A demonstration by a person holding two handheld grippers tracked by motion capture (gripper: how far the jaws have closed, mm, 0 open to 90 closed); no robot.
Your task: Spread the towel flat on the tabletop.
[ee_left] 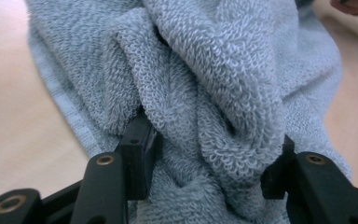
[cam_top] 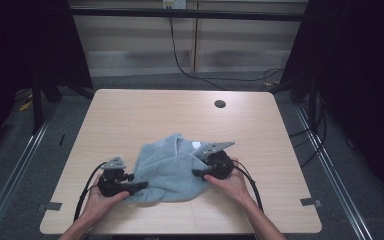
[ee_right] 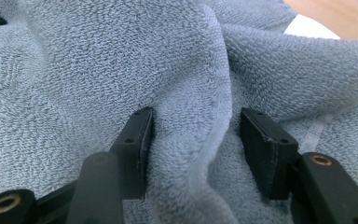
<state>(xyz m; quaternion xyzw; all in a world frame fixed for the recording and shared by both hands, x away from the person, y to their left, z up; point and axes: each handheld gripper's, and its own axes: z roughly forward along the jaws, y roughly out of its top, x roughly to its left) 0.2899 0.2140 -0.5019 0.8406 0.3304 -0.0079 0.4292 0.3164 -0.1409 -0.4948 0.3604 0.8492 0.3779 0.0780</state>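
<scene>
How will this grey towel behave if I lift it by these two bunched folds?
The towel will probably sag and drape, since it already lies crumpled in soft folds. Its looped pile looks grippy, so slipping seems unlikely. It appears light; pushed, it would likely bunch up rather than slide across the table.

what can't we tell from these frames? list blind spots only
- Left gripper view: towel folds bunch between the jaws and cover the pad faces; firm clamp or loose contact is unclear.
- Right gripper view: a towel ridge sits between the jaws with a gap at one pad; grip undecided.
- High view: both grippers' fingertips are too small to read.
- White tag on the towel: cut off by cloth, nothing readable.
</scene>
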